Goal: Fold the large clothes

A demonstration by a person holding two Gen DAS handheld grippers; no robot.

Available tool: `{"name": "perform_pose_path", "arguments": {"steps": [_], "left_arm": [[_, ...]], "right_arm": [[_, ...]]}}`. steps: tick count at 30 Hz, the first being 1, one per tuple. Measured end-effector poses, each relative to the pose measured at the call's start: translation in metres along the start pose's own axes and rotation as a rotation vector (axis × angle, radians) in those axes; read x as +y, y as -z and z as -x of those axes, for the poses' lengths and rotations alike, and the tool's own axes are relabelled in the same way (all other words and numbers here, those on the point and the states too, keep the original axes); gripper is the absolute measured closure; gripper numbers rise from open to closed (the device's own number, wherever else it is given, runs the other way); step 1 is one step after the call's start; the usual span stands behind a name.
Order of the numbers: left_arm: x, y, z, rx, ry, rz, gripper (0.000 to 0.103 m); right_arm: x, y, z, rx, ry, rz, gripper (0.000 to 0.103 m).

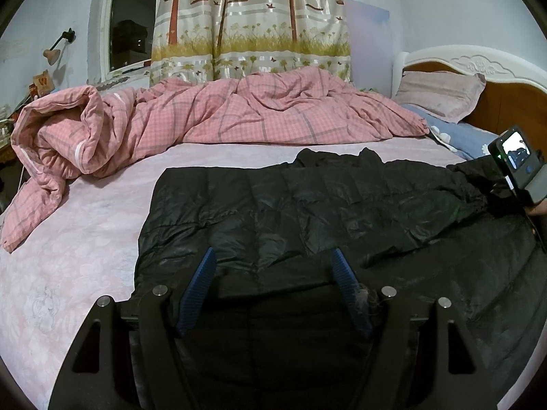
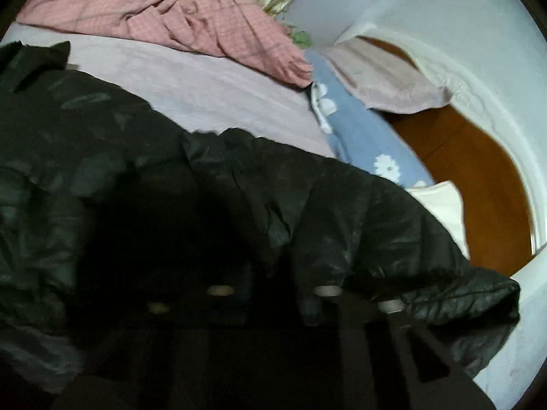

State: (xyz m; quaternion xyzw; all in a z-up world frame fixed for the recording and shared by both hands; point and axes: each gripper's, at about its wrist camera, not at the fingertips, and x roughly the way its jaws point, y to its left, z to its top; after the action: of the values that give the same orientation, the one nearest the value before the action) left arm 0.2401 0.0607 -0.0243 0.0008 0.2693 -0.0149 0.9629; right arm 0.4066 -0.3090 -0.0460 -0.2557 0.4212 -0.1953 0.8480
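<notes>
the bed [image 1: 85,212] holds a black coat [image 1: 290,205] spread flat at centre, quilt [image 1: 205,116] bunched at 12 o'clock. folding looks barely begun, most folds left. left gripper [image 1: 275,288] gapes empty over the hem at 6; right gripper [image 2: 273,290], at 3, is closed, its hold on the sleeve unclear

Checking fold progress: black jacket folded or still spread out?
Mostly spread: black jacket lies flat across the bed, one sleeve laid over its body.

A black quilted coat [image 1: 307,212] lay spread flat across the pink sheet [image 1: 85,239], one sleeve reaching toward the headboard.
</notes>
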Motion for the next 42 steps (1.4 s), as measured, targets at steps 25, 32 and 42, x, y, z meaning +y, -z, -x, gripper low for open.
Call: {"name": "perform_pose_path", "arguments": {"steps": [25,32,42], "left_arm": [[-0.014,-0.012,0.023,-0.056,0.197,-0.103,0.014],[-0.017,-0.011,0.019,-0.015,0.218,-0.119,0.022],[-0.008,-0.014,0.011,0.028,0.234,-0.041,0.088]], "right_arm": [[0.123,0.03,0.199,-0.346,-0.987,0.083,0.099],[0.117,0.036,0.216,-0.372,-1.158,0.104,0.099],[0.118,0.038,0.216,-0.377,-1.118,0.124,0.087]]}}
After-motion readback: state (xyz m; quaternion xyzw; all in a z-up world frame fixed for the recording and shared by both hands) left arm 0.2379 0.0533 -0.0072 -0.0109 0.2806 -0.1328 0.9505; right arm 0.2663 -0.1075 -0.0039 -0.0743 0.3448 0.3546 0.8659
